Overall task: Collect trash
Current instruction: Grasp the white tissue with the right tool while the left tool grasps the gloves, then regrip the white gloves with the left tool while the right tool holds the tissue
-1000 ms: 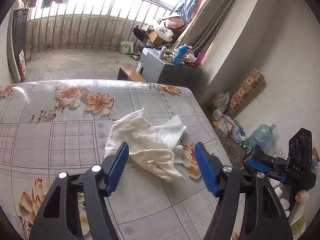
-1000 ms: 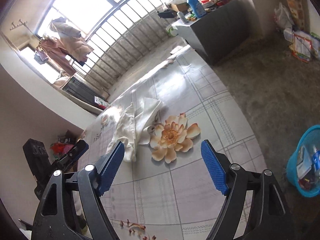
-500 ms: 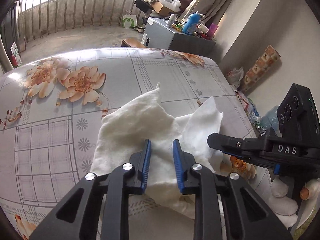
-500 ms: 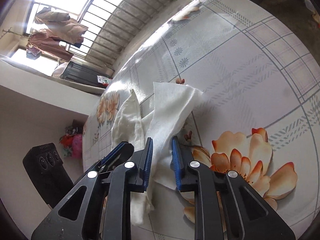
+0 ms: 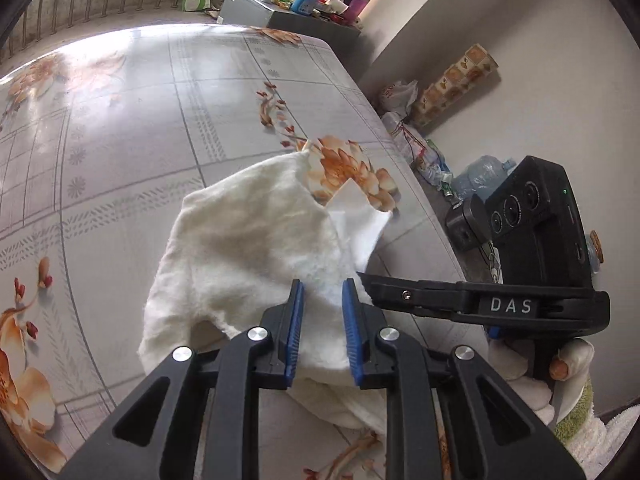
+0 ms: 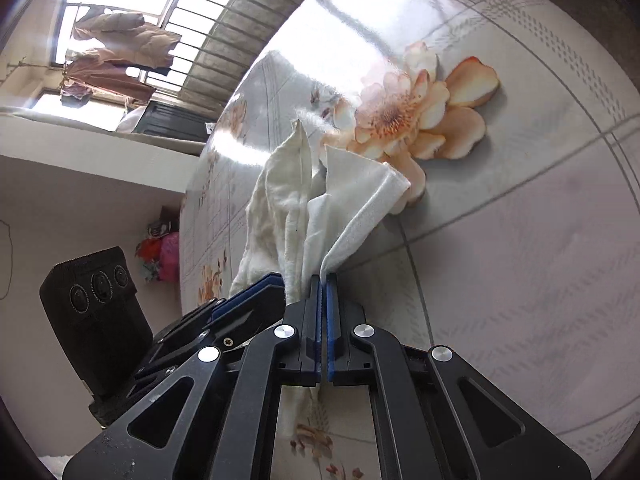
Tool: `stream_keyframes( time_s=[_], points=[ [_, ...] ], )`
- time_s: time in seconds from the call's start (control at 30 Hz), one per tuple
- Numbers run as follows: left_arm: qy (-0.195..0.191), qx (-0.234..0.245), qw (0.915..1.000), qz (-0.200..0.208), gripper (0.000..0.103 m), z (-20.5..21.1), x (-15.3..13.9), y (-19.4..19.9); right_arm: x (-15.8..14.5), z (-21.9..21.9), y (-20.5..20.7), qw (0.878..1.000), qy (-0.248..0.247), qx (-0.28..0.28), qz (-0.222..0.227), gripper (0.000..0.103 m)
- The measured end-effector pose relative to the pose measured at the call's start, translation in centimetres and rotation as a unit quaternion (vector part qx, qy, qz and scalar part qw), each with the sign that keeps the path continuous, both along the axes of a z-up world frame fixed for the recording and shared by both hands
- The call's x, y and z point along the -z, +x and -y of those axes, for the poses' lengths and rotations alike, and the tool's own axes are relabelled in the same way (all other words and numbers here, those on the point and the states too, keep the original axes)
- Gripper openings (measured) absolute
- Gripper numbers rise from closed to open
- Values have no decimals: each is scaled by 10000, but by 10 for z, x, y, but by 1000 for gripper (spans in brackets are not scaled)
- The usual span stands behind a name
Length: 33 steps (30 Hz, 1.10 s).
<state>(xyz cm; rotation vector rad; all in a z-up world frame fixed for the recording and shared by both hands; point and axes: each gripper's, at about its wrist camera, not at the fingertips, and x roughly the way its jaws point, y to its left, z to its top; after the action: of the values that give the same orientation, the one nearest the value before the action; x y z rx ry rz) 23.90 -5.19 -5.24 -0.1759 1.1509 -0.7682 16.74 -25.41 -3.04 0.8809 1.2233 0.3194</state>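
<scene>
A crumpled cream cloth [image 5: 248,240] and a thinner white tissue [image 5: 360,216] lie bunched together on the flowered table [image 5: 160,100]. My left gripper [image 5: 322,292] is shut on the bunched cream cloth, blue pads pressing into its near fold. My right gripper [image 6: 324,284] is shut on the white tissue [image 6: 360,196], pads nearly touching, and lifts it off the table. The cream cloth [image 6: 276,196] hangs just left of it. The right gripper's body shows at the right of the left wrist view [image 5: 480,304], close beside the left fingers.
The table's right edge [image 5: 420,200] drops to the floor, where a water jug [image 5: 484,172] and bags stand by the wall. A grey cabinet [image 5: 256,4] with bottles stands beyond the far edge. The left gripper's camera block [image 6: 96,316] is at the lower left.
Both grippers closed from wide open onto the pile. The right one now pinches the tissue fully and both have pulled the pile toward the table's right edge.
</scene>
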Motion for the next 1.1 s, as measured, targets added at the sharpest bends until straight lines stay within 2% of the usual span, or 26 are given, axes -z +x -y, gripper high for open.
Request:
stream_keyframes(
  time_s=[0.13,0.27,0.37,0.57,0.67,0.77,0.9,1.1],
  points=[
    [-3,336,9994,106,18,4,-6,-56,-5,8,-63,9998,-56,145,-87,1],
    [36,329,9981,526,18,0,-18,-87,-6,17,-106,9988,-122,454,-118,1],
    [-13,327,9963,799,18,-5,-29,-99,-4,28,-113,9976,-13,683,-145,1],
    [271,229,9927,1157,22,-15,-42,-117,-21,34,-107,9946,-526,885,102,1],
    [357,130,9925,1159,31,-22,-41,-117,-19,36,-114,9917,-856,960,76,1],
    [441,140,9925,1133,50,-21,-40,-117,-13,37,-115,9903,-861,1093,15,4],
    [556,403,9897,1259,58,1,-41,-118,-16,31,-117,9880,-970,1199,73,7],
    [573,1154,9852,1134,64,47,-31,-125,-11,44,-138,9847,-929,1471,10,23]
  ],
)
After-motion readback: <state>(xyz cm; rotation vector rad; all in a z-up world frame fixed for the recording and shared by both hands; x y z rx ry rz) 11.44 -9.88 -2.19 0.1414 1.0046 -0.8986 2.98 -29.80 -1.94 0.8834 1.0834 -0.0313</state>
